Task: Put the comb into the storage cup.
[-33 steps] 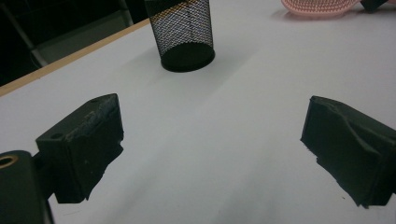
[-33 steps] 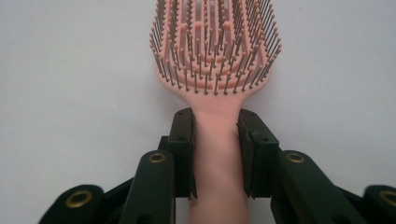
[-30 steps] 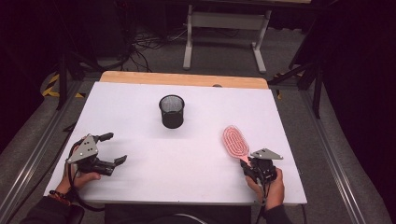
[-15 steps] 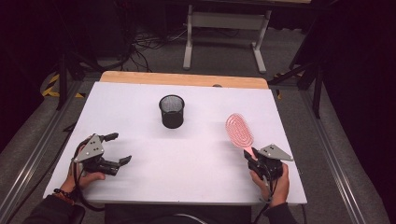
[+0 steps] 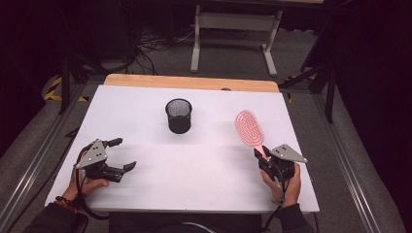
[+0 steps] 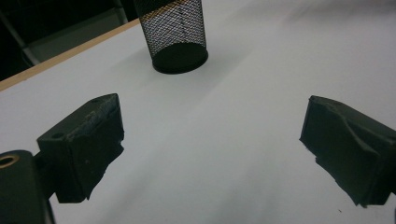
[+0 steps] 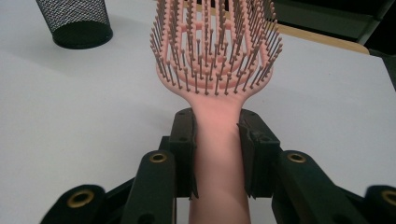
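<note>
The left gripper [image 5: 118, 156] sits low near the tabletop's [image 5: 209, 170] front-left corner, its jaws wide apart with bare white surface between them. Ahead and toward the middle stands the black mesh cup [image 5: 179, 115], upright, well apart from both grippers and from every edge, with open surface all around it. At the right, the right gripper [image 5: 260, 156] has its jaws clamped on the handle of the pink hairbrush [image 5: 249, 128], whose head is raised above the tabletop, near the right edge.
</note>
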